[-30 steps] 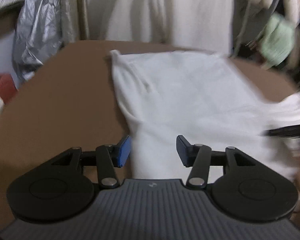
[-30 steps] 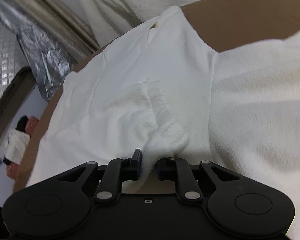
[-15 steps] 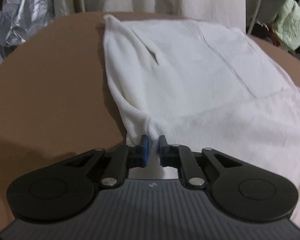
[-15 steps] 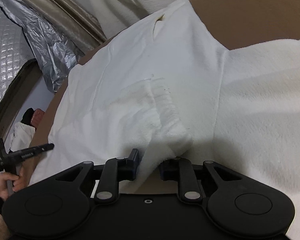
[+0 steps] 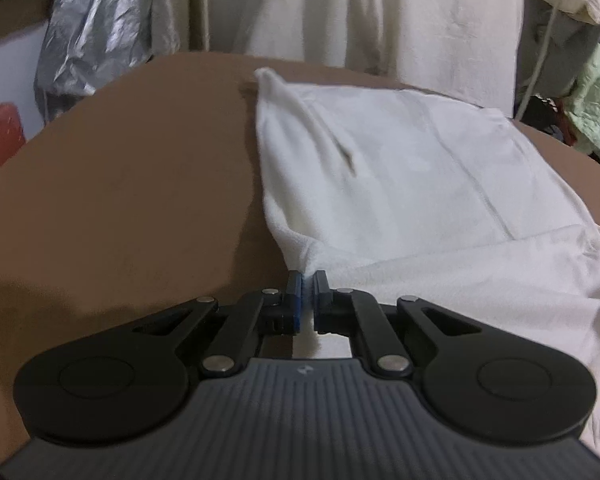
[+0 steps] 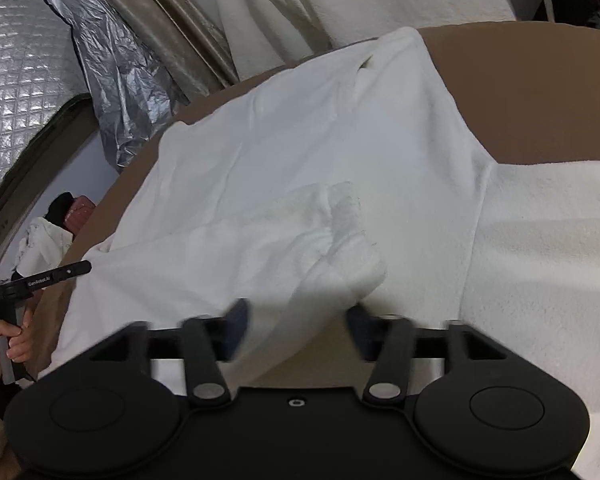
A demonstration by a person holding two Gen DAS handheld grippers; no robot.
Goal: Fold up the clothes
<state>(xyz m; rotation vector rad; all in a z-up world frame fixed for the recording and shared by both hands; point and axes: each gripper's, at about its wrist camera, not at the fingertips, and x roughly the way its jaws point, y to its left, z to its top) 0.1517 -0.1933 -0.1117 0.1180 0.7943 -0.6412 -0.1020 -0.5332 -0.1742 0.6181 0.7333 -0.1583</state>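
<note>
Left claw [image 5: 307,280] pinched shut on near corner of the white fleece garment [image 5: 400,184] lying flat on the brown round counter [image 5: 140,200]. Right claw [image 6: 296,320] opening, cuff fold between jaws, pads off it. Best lift the pinched corner low and even, carry it toward the garment's far edge.

Brown table [image 5: 132,184], silver foil sheeting [image 6: 16,92]

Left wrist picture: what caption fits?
Left tool pinches the white cloth's edge on the brown table.

Our right gripper [image 6: 296,330] jaws opening, white garment [image 6: 300,168] fold between them; brown table [image 6: 540,92] beyond.
</note>
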